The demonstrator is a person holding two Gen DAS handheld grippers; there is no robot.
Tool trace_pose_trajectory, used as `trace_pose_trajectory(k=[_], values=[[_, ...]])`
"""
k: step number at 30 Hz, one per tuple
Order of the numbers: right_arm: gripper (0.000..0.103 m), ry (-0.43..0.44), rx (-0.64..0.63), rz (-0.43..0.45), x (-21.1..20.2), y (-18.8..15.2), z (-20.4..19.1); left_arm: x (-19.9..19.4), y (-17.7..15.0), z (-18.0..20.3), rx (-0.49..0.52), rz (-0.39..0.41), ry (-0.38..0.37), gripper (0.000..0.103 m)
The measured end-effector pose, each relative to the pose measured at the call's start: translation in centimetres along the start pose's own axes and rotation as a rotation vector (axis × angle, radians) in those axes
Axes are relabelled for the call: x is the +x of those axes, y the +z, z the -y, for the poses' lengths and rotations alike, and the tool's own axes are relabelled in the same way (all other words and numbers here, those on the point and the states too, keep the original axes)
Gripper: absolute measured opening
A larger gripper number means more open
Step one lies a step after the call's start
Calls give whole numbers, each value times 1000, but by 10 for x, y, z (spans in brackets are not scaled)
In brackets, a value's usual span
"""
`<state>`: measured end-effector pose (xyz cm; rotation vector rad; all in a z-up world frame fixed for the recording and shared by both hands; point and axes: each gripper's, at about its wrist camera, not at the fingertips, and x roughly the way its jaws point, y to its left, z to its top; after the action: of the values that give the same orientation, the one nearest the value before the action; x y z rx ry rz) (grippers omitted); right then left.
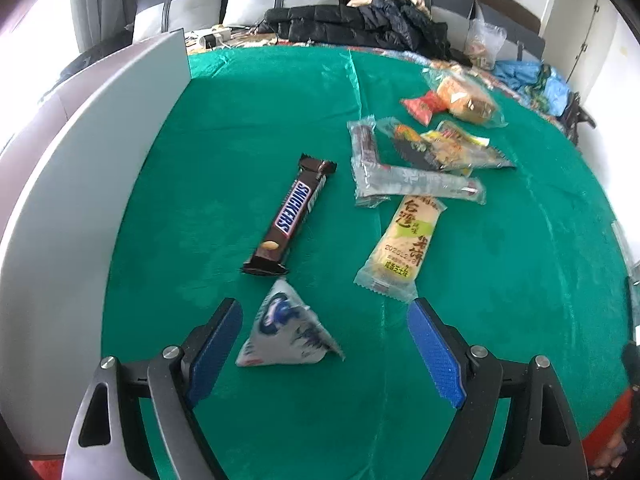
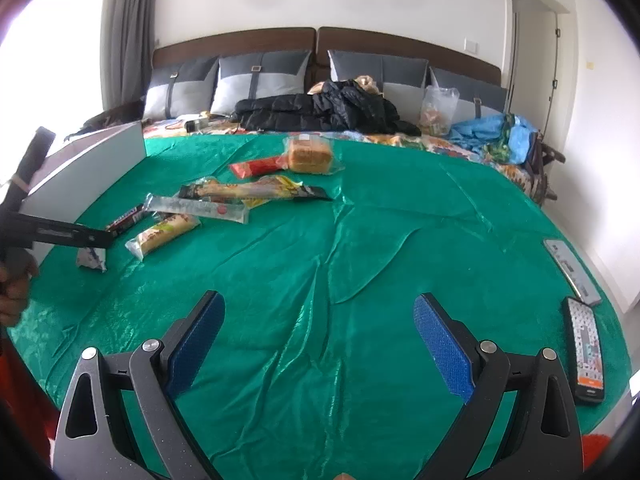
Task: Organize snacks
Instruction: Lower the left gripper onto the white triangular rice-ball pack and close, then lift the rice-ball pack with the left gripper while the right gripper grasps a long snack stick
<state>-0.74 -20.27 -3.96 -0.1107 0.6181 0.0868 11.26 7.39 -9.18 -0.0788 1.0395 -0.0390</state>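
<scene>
A small white-and-blue triangular packet (image 1: 286,328) lies on the green cloth (image 1: 240,120) between the fingers of my left gripper (image 1: 324,308). It sits nearer the left pad, and neither pad presses it; the gripper is open. Just beyond it lies a Snickers bar (image 1: 290,214), with a yellow rice-cracker pack (image 1: 402,244) to its right. The right wrist view shows the same packet (image 2: 93,259) under the left gripper's dark finger (image 2: 72,236). My right gripper (image 2: 319,299) hangs open over bare green cloth (image 2: 360,240), with nothing between its fingers.
A white box wall (image 1: 80,160) runs along the left edge. Further back lie clear-wrapped sticks (image 1: 416,182), a red packet (image 1: 420,106) and bagged bread (image 1: 466,98). Two remotes (image 2: 586,356) lie at the right edge. A black jacket (image 2: 320,114) and pillows are behind. A hand (image 2: 14,288) is at the left.
</scene>
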Motion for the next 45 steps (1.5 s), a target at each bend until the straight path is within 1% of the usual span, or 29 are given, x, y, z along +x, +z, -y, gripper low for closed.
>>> trace_pose_trajectory(k=[7, 11, 13, 14, 15, 16, 19, 25, 29, 34, 35, 36, 37, 38, 39, 41, 45], values=[[97, 12, 26, -12, 2, 0, 6, 21, -7, 1, -13, -53, 43, 84], [97, 23, 35, -21, 4, 0, 6, 24, -9, 3, 20, -46, 72, 87], [97, 28, 38, -26, 5, 0, 7, 26, -9, 2, 24, -47, 77, 95], [97, 30, 39, -28, 5, 0, 7, 27, -8, 0, 15, -49, 80, 97], [97, 32, 42, -30, 5, 0, 7, 28, -9, -3, 4, -49, 85, 101], [97, 34, 46, -31, 6, 0, 8, 29, -10, -4, -2, -46, 87, 103], [97, 39, 65, -39, 7, 1, 12, 27, -13, -6, 1, -28, 88, 103], [97, 47, 112, -69, 14, -1, 21, 27, -12, -6, 3, -31, 87, 103], [97, 54, 143, -84, 18, -1, 26, 28, -10, -6, 28, -32, 73, 103], [97, 59, 157, -101, 20, -3, 28, 30, -5, -7, 48, -72, 63, 102], [97, 57, 157, -102, 20, -3, 29, 28, -6, -7, 49, -63, 65, 99], [97, 54, 157, -102, 20, -3, 30, 25, -6, -7, 53, -42, 61, 86], [97, 53, 159, -102, 20, -3, 30, 22, -7, -8, 56, -26, 49, 70], [97, 51, 162, -105, 21, -4, 31, 19, -8, -7, 63, -10, 46, 60], [97, 52, 165, -109, 22, -4, 32, 17, -8, -8, 67, -2, 41, 44], [97, 64, 168, -121, 26, -6, 33, 12, -10, -10, 69, 12, 16, 44], [97, 120, 176, -161, 34, -5, 30, -11, -18, -20, 54, 83, -14, 43]])
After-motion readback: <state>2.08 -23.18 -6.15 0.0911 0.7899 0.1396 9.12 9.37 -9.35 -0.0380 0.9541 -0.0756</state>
